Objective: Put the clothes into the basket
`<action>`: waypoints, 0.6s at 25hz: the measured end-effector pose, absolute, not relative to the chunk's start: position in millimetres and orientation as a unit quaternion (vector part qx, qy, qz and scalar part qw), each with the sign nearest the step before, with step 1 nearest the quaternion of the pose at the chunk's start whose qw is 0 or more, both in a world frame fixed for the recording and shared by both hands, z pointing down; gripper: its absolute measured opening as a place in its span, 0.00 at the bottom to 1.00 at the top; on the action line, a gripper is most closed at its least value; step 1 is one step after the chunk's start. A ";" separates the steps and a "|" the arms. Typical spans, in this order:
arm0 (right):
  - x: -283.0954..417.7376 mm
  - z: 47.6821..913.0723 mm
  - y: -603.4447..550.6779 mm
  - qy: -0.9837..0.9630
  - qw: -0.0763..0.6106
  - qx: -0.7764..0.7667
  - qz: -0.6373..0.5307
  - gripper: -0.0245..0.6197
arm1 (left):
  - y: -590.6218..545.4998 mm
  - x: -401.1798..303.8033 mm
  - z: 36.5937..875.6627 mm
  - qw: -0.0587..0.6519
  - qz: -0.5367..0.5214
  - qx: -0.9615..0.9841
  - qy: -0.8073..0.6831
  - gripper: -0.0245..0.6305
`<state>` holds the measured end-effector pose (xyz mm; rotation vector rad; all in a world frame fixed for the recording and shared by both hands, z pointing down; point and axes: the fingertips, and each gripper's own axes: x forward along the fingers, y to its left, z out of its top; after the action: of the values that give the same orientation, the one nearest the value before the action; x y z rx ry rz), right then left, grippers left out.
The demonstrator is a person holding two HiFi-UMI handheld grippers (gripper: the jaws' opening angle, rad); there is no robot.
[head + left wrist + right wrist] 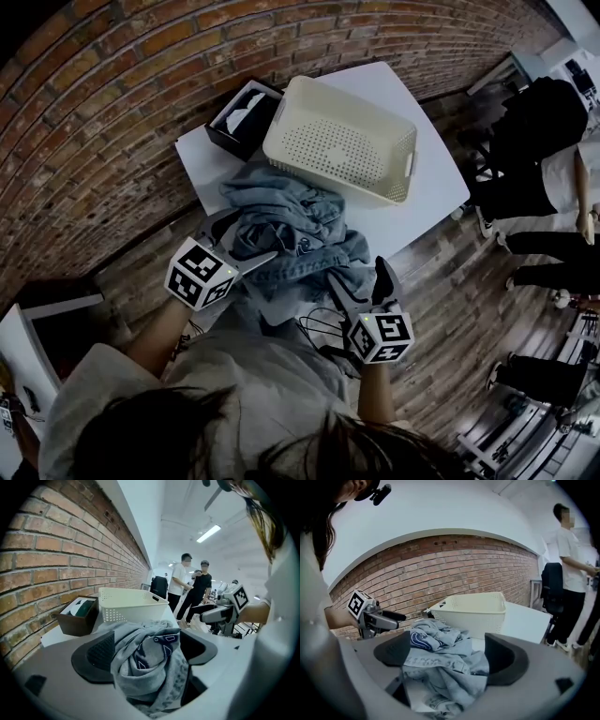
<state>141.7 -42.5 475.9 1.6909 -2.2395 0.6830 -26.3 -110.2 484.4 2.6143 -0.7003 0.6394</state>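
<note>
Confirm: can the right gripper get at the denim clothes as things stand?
Likely yes: the right gripper has its jaws open and already straddling the near edge of the denim clothes, with nothing in between blocking it.

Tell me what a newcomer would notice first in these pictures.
A crumpled heap of blue-grey denim clothes lies at the near edge of the white table. Behind it stands an empty cream perforated plastic basket. The left hand-held gripper and the right hand-held gripper flank the heap, jaws open with cloth between them.
</note>
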 end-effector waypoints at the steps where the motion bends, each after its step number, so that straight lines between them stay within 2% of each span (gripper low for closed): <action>1: 143.1 480.0 -43.1 -0.770 0.132 0.576 0.239 0.78 | -111.9 -27.0 487.3 0.176 0.233 0.925 -0.245 0.69; 15: 157.1 547.1 -32.0 -0.763 0.241 0.532 0.276 0.84 | -119.9 -24.0 535.0 0.111 0.330 0.919 -0.184 0.84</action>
<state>157.1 -32.0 547.1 1.4558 -2.0864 0.7559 -24.0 -119.9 535.0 2.7012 -0.5394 0.9681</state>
